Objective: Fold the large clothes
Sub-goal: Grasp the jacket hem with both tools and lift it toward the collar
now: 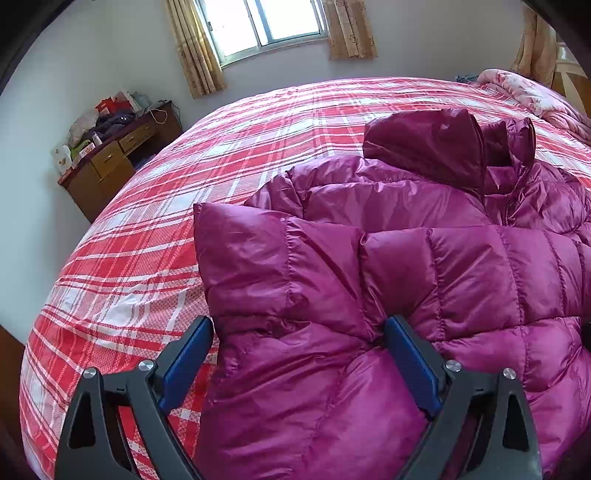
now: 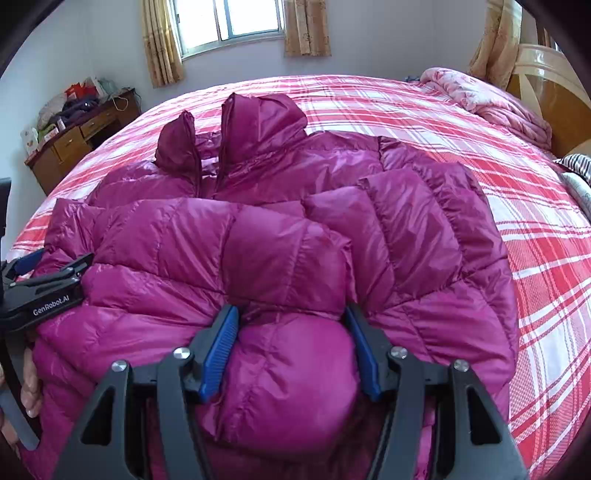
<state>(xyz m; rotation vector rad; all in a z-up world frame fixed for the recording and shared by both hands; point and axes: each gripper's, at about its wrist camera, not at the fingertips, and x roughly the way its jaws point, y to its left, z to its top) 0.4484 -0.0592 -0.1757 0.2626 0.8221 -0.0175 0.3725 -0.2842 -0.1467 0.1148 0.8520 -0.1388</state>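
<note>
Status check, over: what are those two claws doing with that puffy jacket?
Left gripper, right gripper: open, straddling puffed jacket hem. Sleeves folded in. Nothing obstructing.

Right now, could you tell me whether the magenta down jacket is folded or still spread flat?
Partly folded: the jacket has its lower part doubled up over the body, hood uncovered.

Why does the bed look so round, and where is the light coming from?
Left wrist view: the fisheye lens bulges the bed into a dome, corners go black, and the window is blown out white. Right wrist view: same curving, daylight from the window puts a soft sheen on the jacket; both views look sharp, with little shadow.
</note>
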